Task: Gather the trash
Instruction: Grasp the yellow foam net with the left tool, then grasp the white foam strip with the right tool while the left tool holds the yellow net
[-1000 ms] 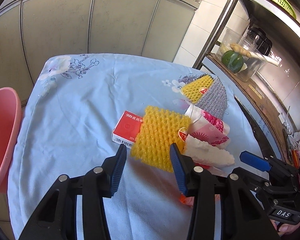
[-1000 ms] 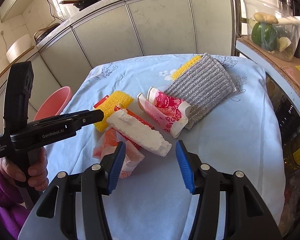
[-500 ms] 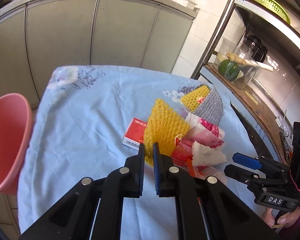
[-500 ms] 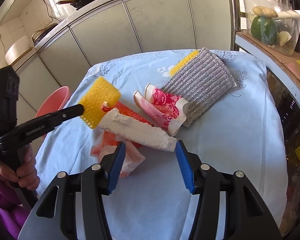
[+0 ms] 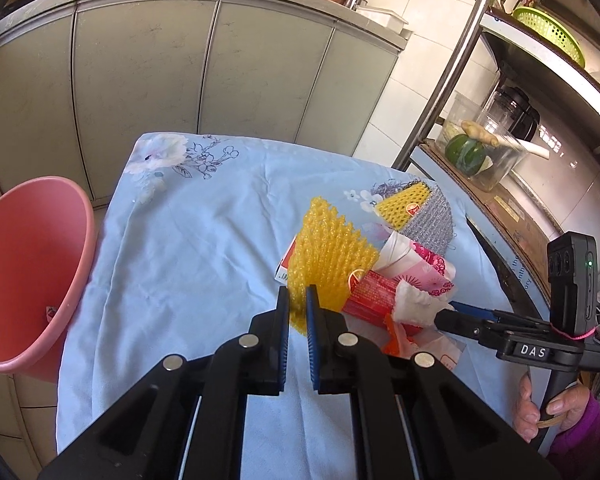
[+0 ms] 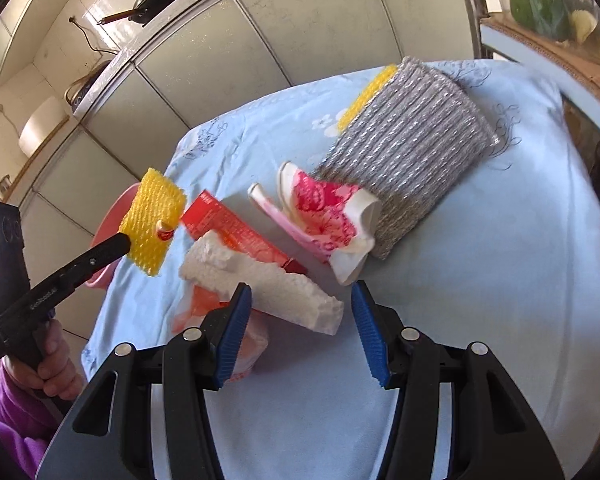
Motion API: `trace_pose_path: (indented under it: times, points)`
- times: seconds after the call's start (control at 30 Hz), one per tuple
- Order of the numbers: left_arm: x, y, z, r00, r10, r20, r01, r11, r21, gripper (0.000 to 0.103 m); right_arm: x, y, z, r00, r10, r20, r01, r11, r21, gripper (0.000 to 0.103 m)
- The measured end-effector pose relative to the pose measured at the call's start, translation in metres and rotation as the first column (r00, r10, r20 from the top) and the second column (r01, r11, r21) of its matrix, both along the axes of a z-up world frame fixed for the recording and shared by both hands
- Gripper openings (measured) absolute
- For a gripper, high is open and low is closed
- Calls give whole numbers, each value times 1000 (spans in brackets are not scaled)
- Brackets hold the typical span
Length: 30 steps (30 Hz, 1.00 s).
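Pink bin (image 5: 28, 272) at table's left edge. Left gripper (image 5: 298, 312) pinched tight on yellow foam net (image 5: 332, 256), lifted clear of cloth. Right gripper (image 6: 300, 320) half open, empty, white foam chunk (image 6: 260, 280) just beyond jaws.

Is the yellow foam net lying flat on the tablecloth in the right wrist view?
No. The left gripper pinches the yellow foam net by its edge and holds it in the air, clear of the tablecloth.
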<state>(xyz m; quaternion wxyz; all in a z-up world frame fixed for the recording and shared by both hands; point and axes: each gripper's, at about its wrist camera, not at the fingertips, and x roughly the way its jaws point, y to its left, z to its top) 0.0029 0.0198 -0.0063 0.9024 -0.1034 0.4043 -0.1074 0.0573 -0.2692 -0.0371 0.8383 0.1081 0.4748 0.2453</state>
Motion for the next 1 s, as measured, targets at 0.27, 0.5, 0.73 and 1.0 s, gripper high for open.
trace_pose_path:
  times: [0.27, 0.5, 0.73, 1.0]
  points:
    - [-2, 1, 1, 1000, 0, 7, 0, 1000, -8, 7, -21, 24, 7, 998, 58, 28, -58, 998, -21, 53]
    - [-8, 5, 6, 1000, -1, 27, 1, 1000, -5, 8, -27, 24, 9, 998, 54, 34, -53, 998, -44, 53]
    - [-11, 11, 6, 999, 9, 32, -9, 1000, -19, 8, -26, 22, 8, 999, 34, 22, -33, 999, -43, 42]
    - [-15, 20, 8, 999, 26, 36, -25, 999, -34, 7, -31, 29, 13, 997, 61, 37, -59, 996, -60, 25]
